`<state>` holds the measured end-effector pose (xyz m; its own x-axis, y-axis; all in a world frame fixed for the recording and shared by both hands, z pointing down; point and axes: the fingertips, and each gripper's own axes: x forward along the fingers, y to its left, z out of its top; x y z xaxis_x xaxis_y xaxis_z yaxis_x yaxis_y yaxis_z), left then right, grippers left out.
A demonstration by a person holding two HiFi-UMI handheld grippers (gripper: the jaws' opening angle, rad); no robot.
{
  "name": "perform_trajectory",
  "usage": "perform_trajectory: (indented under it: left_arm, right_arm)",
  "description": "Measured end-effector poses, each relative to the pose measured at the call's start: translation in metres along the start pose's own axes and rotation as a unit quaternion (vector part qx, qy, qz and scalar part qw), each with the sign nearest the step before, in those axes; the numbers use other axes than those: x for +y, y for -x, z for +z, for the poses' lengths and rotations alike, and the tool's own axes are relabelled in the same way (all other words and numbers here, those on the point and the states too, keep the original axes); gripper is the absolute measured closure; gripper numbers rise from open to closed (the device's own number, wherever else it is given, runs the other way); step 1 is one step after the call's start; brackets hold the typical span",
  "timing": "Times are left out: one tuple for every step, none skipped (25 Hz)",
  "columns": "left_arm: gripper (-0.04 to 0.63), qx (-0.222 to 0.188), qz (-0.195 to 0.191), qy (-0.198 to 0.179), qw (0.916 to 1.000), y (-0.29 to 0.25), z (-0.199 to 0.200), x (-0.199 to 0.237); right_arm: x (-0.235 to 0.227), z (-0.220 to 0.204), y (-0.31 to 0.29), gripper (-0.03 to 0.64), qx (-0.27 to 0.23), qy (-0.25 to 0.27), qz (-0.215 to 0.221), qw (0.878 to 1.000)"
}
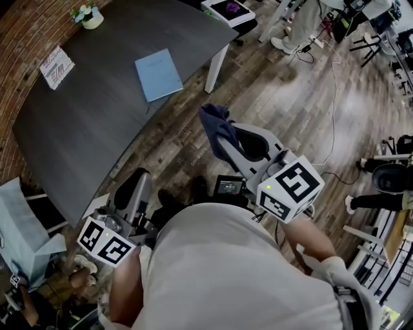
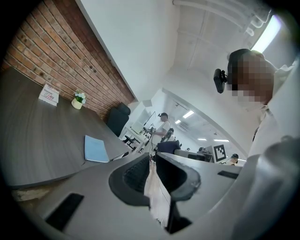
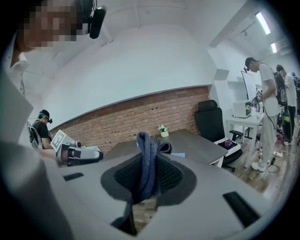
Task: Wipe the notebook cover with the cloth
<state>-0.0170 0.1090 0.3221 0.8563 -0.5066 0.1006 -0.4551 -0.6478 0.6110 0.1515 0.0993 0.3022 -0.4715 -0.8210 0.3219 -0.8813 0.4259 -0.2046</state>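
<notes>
A light blue notebook lies flat on the dark grey table, near its right edge; it also shows in the left gripper view as the notebook. My right gripper hangs over the wooden floor below the table edge, shut on a dark blue cloth. In the right gripper view the cloth bunches between the pads and sticks up past the tips of the right gripper. My left gripper is low at the left, close to my body; the left gripper is shut on nothing.
A small flower pot and a printed card sit at the table's far side by the brick wall. A white side table, a black office chair, other people and a floor cable lie to the right. A pale blue bag stands left.
</notes>
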Motion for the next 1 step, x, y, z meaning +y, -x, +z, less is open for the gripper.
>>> perform_trajectory:
  left_arm:
    - [0.545, 0.002, -0.001, 0.001, 1.0000, 0.0016, 0.0008, 0.0013]
  right_arm:
    - [0.0016, 0.0012, -0.0014, 0.532, 0.000, -0.002, -0.002, 1.000]
